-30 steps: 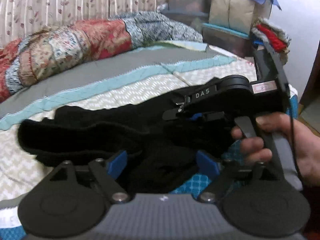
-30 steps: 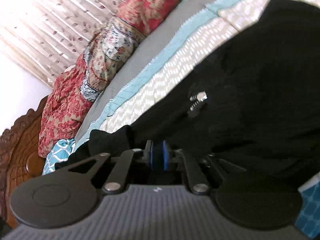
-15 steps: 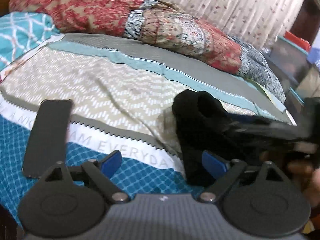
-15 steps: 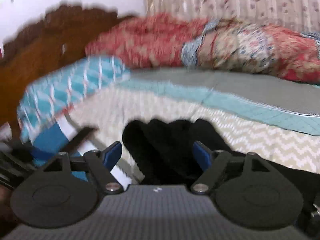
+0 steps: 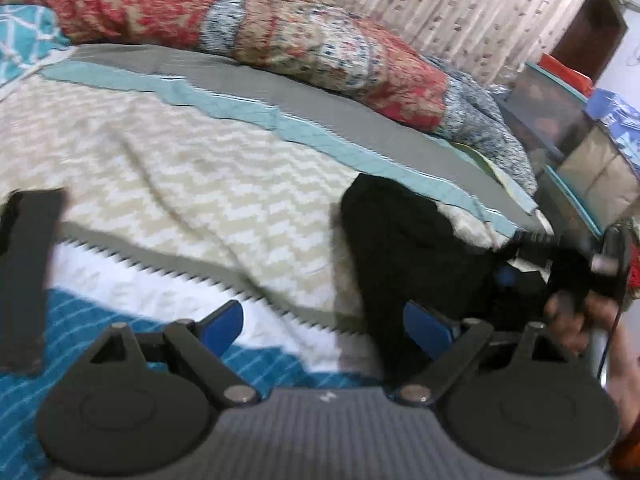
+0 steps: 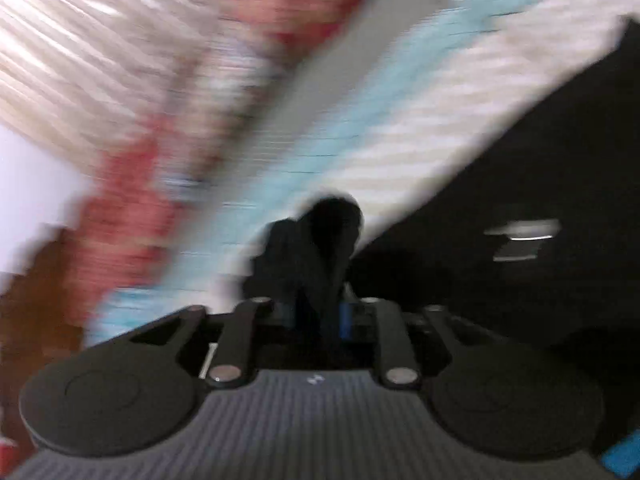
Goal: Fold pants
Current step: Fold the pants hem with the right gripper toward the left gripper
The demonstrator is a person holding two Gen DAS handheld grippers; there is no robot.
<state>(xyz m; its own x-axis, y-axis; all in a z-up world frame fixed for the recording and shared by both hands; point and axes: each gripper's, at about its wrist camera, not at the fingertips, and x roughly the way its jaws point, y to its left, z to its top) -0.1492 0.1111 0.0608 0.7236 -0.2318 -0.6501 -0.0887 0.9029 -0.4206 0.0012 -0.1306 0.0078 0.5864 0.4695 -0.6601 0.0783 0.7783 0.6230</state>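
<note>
The black pants lie on the bed cover. In the left wrist view they sit on the right side of the bed, bunched up in a dark lump. The far end is rounded and sticks up a little. The cloth is plain black, and the folds are hard to see because it is so dark and a bit blurry.

The left gripper has its jaws wide apart, with nothing between the blue pads. Its right pad is just beside the near edge of the pants, but I cannot tell if it touches them. Its left pad is over the white and blue part of the cover.

The right gripper has its jaws pulled in close, pinching a bunch of black cloth from the pants. The cloth pokes up past the pads in a small dark hump. More of the pants fills the right side of that view like a big black sheet. That picture is very blurry.

In the left wrist view, the right gripper shows at the right edge, held by the person's hand.

A red patterned blanket lies rolled along the far side of the bed. A flat black thing lies on the cover at the near left.
</note>
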